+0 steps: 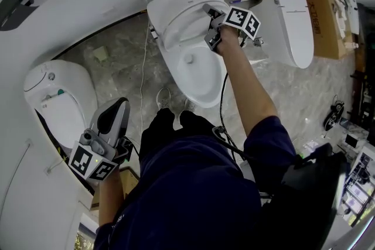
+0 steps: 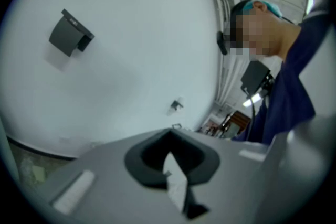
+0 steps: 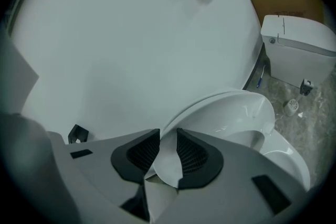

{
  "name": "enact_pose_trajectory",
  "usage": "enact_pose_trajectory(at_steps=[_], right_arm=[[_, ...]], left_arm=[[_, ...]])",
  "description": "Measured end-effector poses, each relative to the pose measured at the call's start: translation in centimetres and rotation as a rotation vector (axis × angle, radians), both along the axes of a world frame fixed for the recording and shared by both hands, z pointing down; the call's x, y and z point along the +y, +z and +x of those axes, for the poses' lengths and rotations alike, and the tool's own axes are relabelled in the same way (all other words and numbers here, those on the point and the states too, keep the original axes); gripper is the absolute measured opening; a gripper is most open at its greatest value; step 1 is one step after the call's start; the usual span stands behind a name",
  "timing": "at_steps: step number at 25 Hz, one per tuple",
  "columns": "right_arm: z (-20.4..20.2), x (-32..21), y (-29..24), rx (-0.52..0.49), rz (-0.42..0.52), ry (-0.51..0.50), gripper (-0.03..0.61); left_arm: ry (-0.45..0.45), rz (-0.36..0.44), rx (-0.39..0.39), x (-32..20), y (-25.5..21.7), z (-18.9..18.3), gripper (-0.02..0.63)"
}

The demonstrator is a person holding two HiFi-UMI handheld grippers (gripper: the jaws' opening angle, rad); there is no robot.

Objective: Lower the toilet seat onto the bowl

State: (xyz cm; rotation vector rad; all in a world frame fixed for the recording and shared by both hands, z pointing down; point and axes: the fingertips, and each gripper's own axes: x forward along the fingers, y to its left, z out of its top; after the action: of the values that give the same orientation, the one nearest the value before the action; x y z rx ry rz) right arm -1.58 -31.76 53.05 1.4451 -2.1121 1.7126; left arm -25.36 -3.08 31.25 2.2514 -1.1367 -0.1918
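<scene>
R gripper [image 3: 167, 136]: pads [image 3: 193, 156] closed on the thin white rim of the toilet seat [image 3: 231, 113], 1 pad on each face, rim running edge-on between them; grip looks seated but shallow, near the pad tips. Seat is up, leaning back twd the wall [image 3: 131, 34]; can't tell if the lid is pinched along w/ it. Head view: R gripper [image 1: 210, 25] is on the seat's [image 1: 176, 26] R side rim, high up, away from the hinge end. Bowl [image 1: 199, 82] lies below and on the person's side of the jaws, open, nothing on its rim. Judgement: seat's long axis runs from the hinge up to the free edge, so the pull must arc out from the wall and down twd the bowl, about the hinge. L gripper [image 1: 117, 107] is well apart, low by the person's L side, jaws together on nothing [image 2: 170, 157]. R is the only 1 in reach.
</scene>
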Motion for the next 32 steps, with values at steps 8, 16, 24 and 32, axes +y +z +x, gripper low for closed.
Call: enact_pose_trajectory(at_steps=[8, 16, 24, 32], right_arm=[[0.1, -0.2, 0.2, -0.049, -0.069, 0.073, 0.092], [0.4, 0.1, 0.1, -0.104, -0.064, 0.122, 0.057], [1.0, 1.9, -0.5, -0.147, -0.040, 0.127, 0.038], [2.5, 5.6, -1.2, -0.195, -0.017, 0.123, 0.034]], left_arm=[[-0.007, -0.003, 0.014, -0.4, 0.4, -0.2, 0.003], [-0.007, 0.005, 0.008, 0.3, 0.0, 0.0, 0.003], [0.010, 0.019, 0.001, 1.6, -0.6, 0.9, 0.003], [0.042, 0.034, -0.003, 3.0, -1.0, 2.2, 0.003]])
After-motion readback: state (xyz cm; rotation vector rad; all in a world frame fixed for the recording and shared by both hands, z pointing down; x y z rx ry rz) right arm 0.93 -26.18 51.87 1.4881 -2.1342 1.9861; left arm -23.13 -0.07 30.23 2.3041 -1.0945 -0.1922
